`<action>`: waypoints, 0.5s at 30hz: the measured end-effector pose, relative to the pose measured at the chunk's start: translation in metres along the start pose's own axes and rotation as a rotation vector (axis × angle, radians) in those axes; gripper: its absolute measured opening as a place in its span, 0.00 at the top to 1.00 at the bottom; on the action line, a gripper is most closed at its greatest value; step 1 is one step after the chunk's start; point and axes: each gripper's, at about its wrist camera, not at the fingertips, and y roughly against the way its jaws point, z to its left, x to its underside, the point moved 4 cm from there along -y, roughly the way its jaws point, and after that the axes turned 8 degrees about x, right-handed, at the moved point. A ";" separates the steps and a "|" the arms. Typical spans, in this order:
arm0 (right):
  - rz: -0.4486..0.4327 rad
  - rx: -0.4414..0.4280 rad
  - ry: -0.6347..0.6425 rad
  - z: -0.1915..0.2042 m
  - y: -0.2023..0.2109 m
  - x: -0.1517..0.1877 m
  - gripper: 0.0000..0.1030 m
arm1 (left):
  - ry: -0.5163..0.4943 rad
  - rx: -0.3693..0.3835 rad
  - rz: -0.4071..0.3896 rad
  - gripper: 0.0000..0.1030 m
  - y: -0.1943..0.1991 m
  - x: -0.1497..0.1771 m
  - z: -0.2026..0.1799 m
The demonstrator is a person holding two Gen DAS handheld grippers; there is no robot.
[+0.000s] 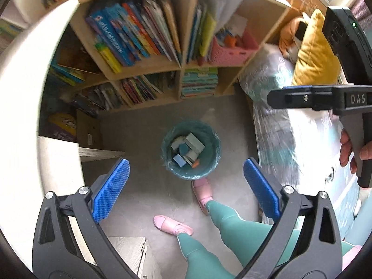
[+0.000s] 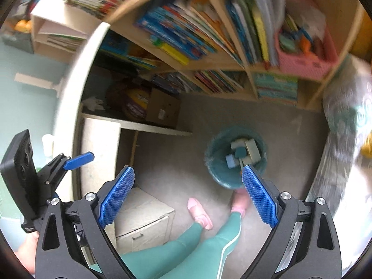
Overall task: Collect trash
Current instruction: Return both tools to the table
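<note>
Left gripper jaws wide apart, empty, high above round teal plastic bin on grey floor, holding several pale and blue blocks; right gripper also spread, empty; bin near wooden bookshelf, person's pink slippers just beside it

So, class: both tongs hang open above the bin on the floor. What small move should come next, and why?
Probably turn away from the bin to look for more trash. Both the left tongs and right tongs are open and hold nothing, the boxes already lie inside the bin, and no loose trash shows on the floor around it.
</note>
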 end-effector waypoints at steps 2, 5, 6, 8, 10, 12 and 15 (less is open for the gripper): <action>-0.019 0.005 0.074 0.014 0.007 -0.012 0.09 | 0.031 -0.019 -0.037 0.07 0.014 0.002 0.006; -0.048 0.002 0.177 0.036 0.017 -0.029 0.09 | 0.067 -0.036 -0.081 0.07 0.032 0.003 0.013; -0.057 -0.004 0.196 0.041 0.019 -0.032 0.09 | 0.079 -0.039 -0.096 0.07 0.038 0.004 0.015; -0.109 -0.033 0.265 0.059 0.029 -0.041 0.09 | 0.103 -0.048 -0.126 0.07 0.050 0.006 0.020; -0.153 -0.055 0.359 0.082 0.038 -0.049 0.09 | 0.133 -0.058 -0.162 0.07 0.064 0.008 0.025; -0.167 -0.072 0.443 0.104 0.041 -0.054 0.09 | 0.174 -0.075 -0.203 0.07 0.078 0.012 0.033; -0.171 -0.112 0.529 0.136 0.045 -0.060 0.09 | 0.236 -0.132 -0.266 0.07 0.101 0.019 0.047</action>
